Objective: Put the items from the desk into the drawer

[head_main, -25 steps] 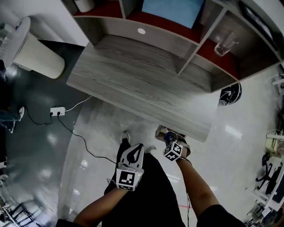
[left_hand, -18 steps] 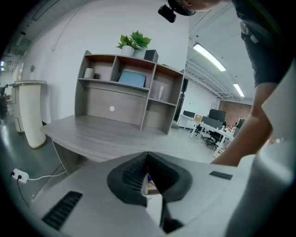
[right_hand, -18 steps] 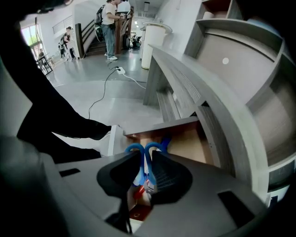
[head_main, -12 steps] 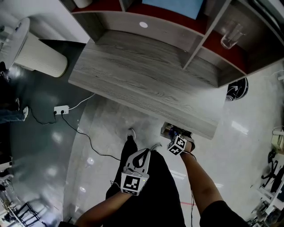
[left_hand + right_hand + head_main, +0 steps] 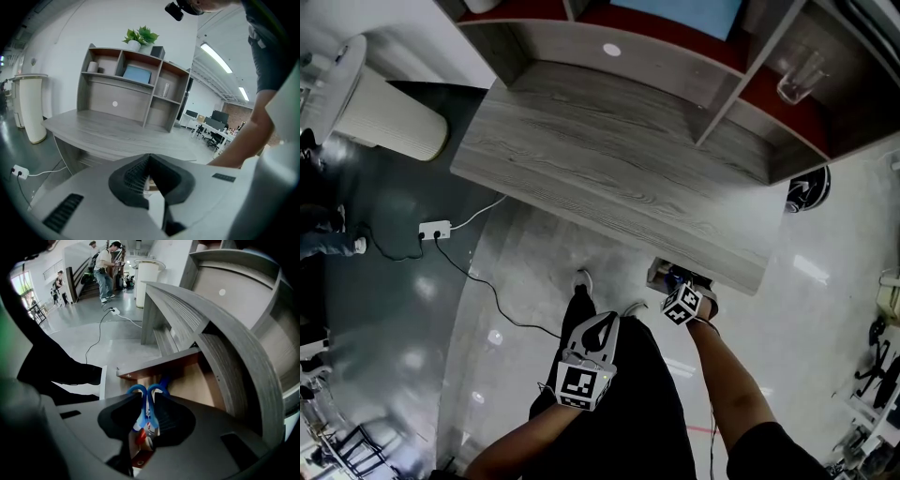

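Under the desk (image 5: 609, 159), the open drawer (image 5: 161, 363) sits right below my right gripper (image 5: 149, 413), whose jaws have just been opening around the blue-handled scissors (image 5: 145, 394). I'd spread fully, then lift straight up so the loops don't snag. My left gripper (image 5: 149, 176) hangs aside, jaws together, empty.

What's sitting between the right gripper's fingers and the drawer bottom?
Blue-handled scissors, in the right gripper view: they stand between the right gripper's fingers, which have just been opening, handles toward the open drawer's bottom. Grip unclear.
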Demonstrator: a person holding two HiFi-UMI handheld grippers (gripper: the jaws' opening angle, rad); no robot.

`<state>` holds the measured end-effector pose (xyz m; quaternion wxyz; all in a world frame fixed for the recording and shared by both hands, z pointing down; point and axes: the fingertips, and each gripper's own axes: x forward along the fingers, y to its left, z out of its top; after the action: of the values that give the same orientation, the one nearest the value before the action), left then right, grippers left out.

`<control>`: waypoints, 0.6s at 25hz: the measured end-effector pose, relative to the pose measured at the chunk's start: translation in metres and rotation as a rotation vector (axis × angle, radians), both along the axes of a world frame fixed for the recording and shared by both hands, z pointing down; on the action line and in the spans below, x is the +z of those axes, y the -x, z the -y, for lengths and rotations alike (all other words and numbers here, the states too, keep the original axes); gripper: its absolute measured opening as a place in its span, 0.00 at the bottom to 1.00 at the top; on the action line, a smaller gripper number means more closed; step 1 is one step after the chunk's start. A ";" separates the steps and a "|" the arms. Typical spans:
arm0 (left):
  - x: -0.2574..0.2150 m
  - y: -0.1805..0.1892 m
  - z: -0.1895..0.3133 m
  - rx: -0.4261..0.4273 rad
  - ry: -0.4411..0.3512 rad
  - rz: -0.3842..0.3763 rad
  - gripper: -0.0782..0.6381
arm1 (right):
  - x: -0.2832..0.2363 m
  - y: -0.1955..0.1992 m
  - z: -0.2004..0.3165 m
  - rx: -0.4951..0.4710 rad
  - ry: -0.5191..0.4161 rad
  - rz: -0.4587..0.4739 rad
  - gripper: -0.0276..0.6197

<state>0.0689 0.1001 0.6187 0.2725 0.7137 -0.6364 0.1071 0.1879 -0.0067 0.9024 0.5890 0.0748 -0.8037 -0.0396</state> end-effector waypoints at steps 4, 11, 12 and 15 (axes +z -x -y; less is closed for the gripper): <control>0.001 0.000 0.002 0.011 -0.002 -0.002 0.13 | -0.001 -0.001 -0.001 0.025 0.011 0.002 0.20; 0.000 -0.010 0.010 0.036 -0.006 -0.024 0.13 | -0.002 -0.004 -0.002 0.044 0.035 0.005 0.23; -0.001 -0.012 0.011 0.042 -0.005 -0.025 0.13 | -0.003 -0.004 -0.001 0.041 0.029 0.007 0.23; -0.004 -0.016 0.015 0.055 -0.014 -0.019 0.13 | -0.009 -0.004 0.003 0.040 0.018 0.016 0.23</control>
<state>0.0845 0.0856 0.6144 0.2706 0.7339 -0.6144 0.1033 0.1914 -0.0100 0.8932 0.5837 0.0859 -0.8071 -0.0202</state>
